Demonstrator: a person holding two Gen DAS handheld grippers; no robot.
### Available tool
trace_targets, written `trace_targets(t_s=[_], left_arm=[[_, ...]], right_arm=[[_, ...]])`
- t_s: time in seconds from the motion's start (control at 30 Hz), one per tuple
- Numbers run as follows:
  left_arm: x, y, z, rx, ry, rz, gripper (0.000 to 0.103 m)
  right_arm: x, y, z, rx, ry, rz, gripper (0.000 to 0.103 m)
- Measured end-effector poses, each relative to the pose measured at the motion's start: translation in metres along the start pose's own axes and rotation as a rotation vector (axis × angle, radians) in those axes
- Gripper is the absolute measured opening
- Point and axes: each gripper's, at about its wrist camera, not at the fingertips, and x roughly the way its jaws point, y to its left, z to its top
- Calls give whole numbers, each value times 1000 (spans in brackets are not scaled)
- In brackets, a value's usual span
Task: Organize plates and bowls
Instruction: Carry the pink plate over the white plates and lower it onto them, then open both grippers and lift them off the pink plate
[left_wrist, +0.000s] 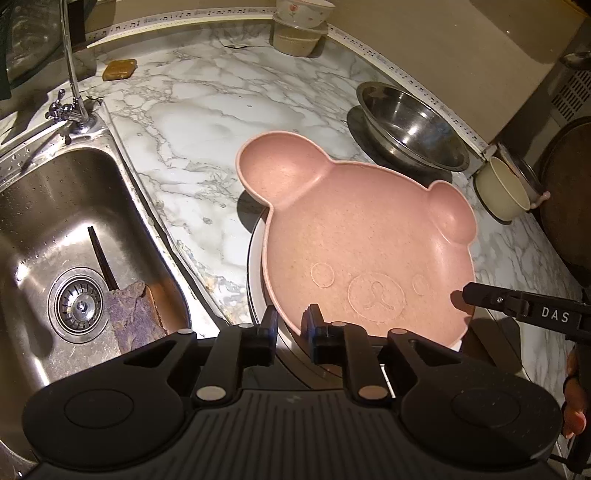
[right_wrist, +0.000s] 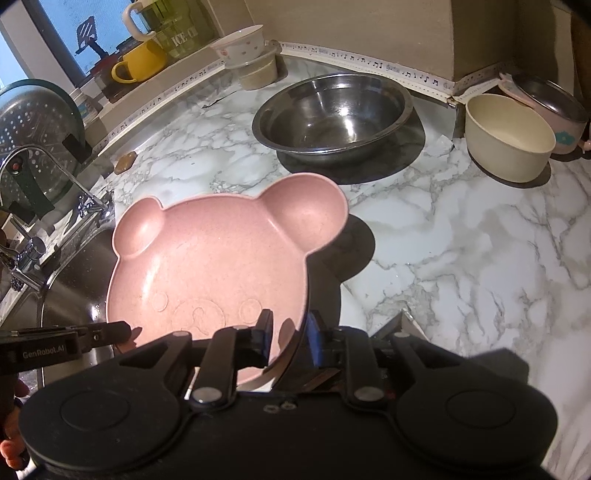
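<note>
We judge the step in hand to be stacking the plates. The pink bear plate (left_wrist: 354, 236) lies straight ahead of both claws, seated on a white plate (left_wrist: 256, 266) whose edge shows along its left side. The left claw (left_wrist: 292, 321) straddles the near rim of that pair, 1 finger outside the white plate and 1 inside the pink one. We cannot tell whether its pads press or merely flank the rim. The right claw (right_wrist: 290, 328) stands at the same near rim from the other side, jaws parted around it. A dark gap shows between the outer blue pad and the plate's edge, so it grips nothing.

If the plate is settled, as it appears, the next move calls for both claws to draw straight back off the rim without dragging the pink plate sideways. We would then turn to the bowls.

As for containers, the pink plate's 3 hollows, 2 ears and a face, are empty. Beyond the right claw's fingertips sits a steel bowl (right_wrist: 332, 114), empty. Farther to its right stands a cream bowl (right_wrist: 509, 136), also empty. Far ahead by the wall, a white flowered bowl (right_wrist: 243, 48) rests on a lidded tub (right_wrist: 260, 75) that looks to hold something pale. To the left of the left claw, the sink (left_wrist: 33, 192) holds dark chopsticks (left_wrist: 101, 258) and a purple cloth (left_wrist: 136, 314).
</note>
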Motion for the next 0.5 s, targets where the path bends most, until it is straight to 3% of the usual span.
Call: trace_targets(t_s=[0.17,0.27,0.3,0.33,0.5], left_arm=[[-4,0,-2,14,4,-16,20],[-9,-1,-4,25,-3,-19,44],[-10,-1,-5,26,-8,-3,65],[-12,0,-5,25,-21,7,71],[-19,4,-7,42,-35,15,71]], right_arm=[[-3,-1,-3,7,1,3,25],[-6,2,-4,-4,-10,2,27],[-8,2,-4,-9,-13,4,28],[-9,3,-5,-11,-16,6,28],[-16,7,-8,-23,-23,28,30]])
